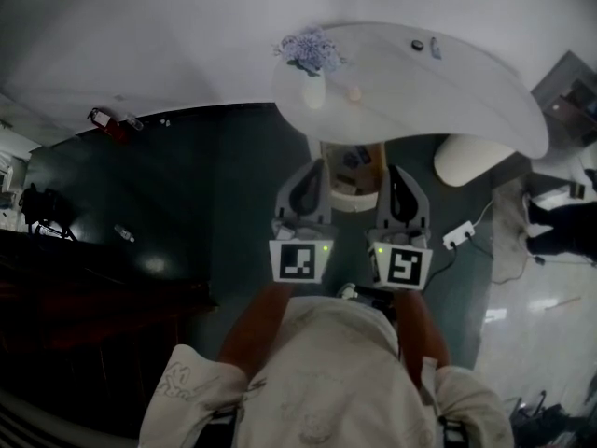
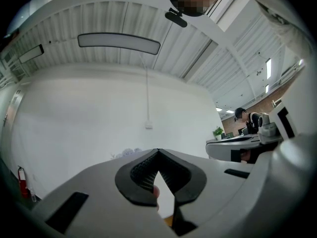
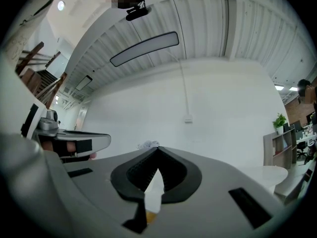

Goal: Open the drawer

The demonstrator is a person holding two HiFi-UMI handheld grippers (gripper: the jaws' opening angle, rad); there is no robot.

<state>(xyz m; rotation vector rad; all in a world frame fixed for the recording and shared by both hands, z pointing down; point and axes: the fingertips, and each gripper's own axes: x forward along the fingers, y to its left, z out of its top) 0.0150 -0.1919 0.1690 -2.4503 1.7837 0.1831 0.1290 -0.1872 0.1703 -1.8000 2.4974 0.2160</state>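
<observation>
Tongs shut beside the drawer
Left tongs (image 2: 158,151) and right tongs (image 3: 157,150) are pinched closed, empty, flanking the light wooden drawer unit (image 1: 366,155) under the white round surface (image 1: 466,91); a white vase (image 1: 314,90) holds pale lilac flowers (image 1: 311,49).

Cabinet (image 1: 353,171) mostly hidden under table (image 1: 485,91). Two small tabletop items (image 1: 417,45): too small to identify.

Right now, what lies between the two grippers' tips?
In the head view, a wood-coloured unit under the white table shows between the left gripper and right gripper.
</observation>
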